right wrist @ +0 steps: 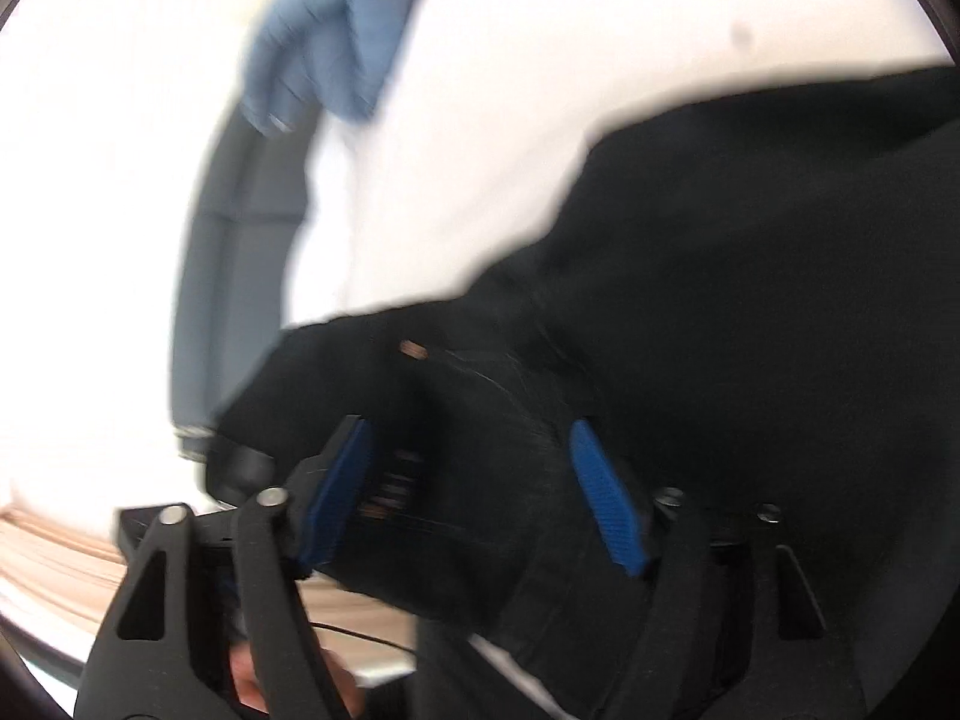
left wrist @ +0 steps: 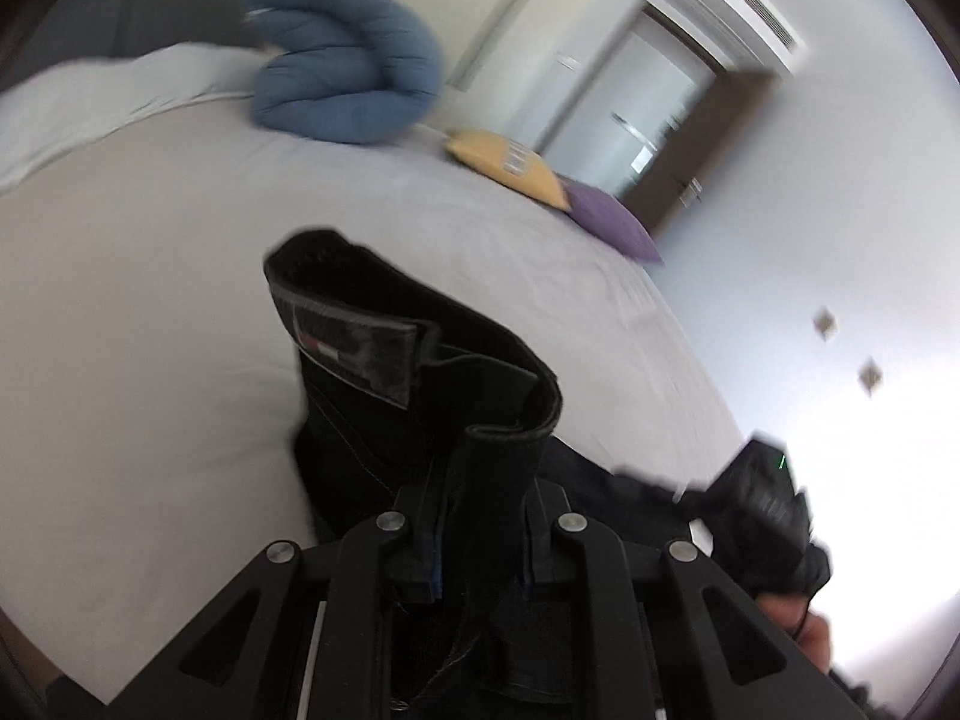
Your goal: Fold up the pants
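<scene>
The black pants (left wrist: pixel 414 372) are lifted above the white bed (left wrist: pixel 150 300). My left gripper (left wrist: pixel 480 516) is shut on the pants' waistband, whose label patch (left wrist: pixel 354 354) stands up in front of it. In the right wrist view the pants (right wrist: pixel 750 276) fill the right side, blurred. My right gripper (right wrist: pixel 474 480) has its blue pads (right wrist: pixel 606 498) spread wide with pants fabric lying between them; the pads do not press the fabric. The right gripper also shows in the left wrist view (left wrist: pixel 768 516) at lower right, a hand behind it.
A rolled blue duvet (left wrist: pixel 342 66) lies at the bed's far side, by a dark grey headboard (right wrist: pixel 240 252). A yellow cushion (left wrist: pixel 510 165) and a purple cushion (left wrist: pixel 612 219) lie near the bed's right edge. A door (left wrist: pixel 648 102) and white wall stand beyond.
</scene>
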